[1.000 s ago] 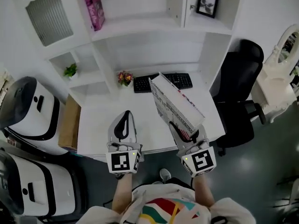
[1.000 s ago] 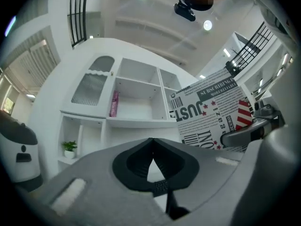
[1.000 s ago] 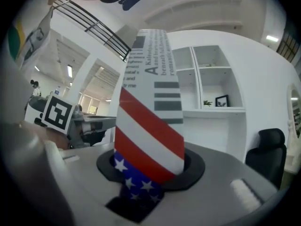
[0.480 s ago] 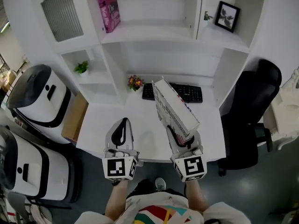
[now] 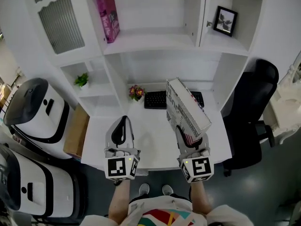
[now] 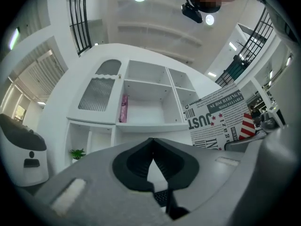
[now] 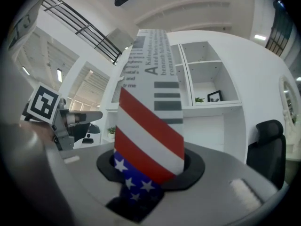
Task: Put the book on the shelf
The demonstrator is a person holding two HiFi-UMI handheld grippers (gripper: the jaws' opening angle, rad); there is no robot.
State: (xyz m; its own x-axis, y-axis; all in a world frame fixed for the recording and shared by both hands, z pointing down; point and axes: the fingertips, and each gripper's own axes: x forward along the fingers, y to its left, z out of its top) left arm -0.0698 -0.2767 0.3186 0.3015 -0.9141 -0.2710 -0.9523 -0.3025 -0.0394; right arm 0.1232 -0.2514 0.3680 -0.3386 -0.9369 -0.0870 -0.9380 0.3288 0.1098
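"Where's the book (image 5: 188, 110) just now?"

"Up in the air over the right half of the worktop (image 5: 150, 147), not on any shelf. It's the one with the newspaper-print cover and a stars-and-stripes corner. The right tongs (image 5: 189, 136) are closed snug on that striped near end. The rest of the book slants up and away toward the far side."

"And the other hand?"

"The left tongs (image 5: 123, 125) hang over the left half of the worktop, near the right ones. Their tips are pressed together with nothing between them."

"What's behind the book?"

"A black keyboard (image 5: 156, 99) lies along the far edge of the worktop. From above, the book covers its right end. Just left of the keyboard sits a little pot of flowers (image 5: 137, 92)."

"And the shelf?"

"The wide shelf (image 5: 150, 36) is higher up and farther back, in the white unit. A pink book (image 5: 107, 16) stands at its left end, leaning a bit. One compartment to the right holds a framed picture (image 5: 225, 20), and a small green plant (image 5: 81, 80) sits in a low cubby on the left."

"Anything round the sides?"

"A black office chair (image 5: 251, 105) stands to the right. A brown cardboard box (image 5: 75, 131) sits against the worktop's left end. Farther left are two white-and-black machines (image 5: 33, 108); I can't tell what they are."
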